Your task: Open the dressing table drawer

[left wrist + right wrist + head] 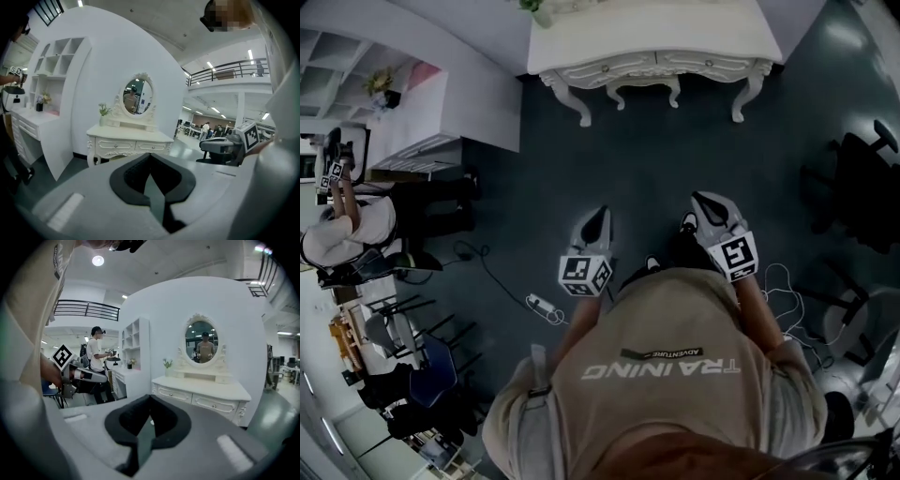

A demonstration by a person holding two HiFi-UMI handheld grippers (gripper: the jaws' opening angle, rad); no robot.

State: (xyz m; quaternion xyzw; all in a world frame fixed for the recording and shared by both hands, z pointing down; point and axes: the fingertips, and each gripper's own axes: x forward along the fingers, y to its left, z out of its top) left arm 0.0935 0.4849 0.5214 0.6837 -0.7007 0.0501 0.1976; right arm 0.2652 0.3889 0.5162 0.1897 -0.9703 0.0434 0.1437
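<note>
Left gripper [600,216] and right gripper [700,206], jaws clenched empty, hover over floor [661,155] well short of the dressing table [675,37].

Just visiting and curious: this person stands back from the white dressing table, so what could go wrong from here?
The power strip and its cable lie on the floor close by; a foot might catch them. The left gripper and right gripper are both shut, and the drawer knob looks small, so a grab could slip off.

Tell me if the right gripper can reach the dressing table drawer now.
Probably not yet: the right gripper is well short of the drawer, though only open floor lies between.
</note>
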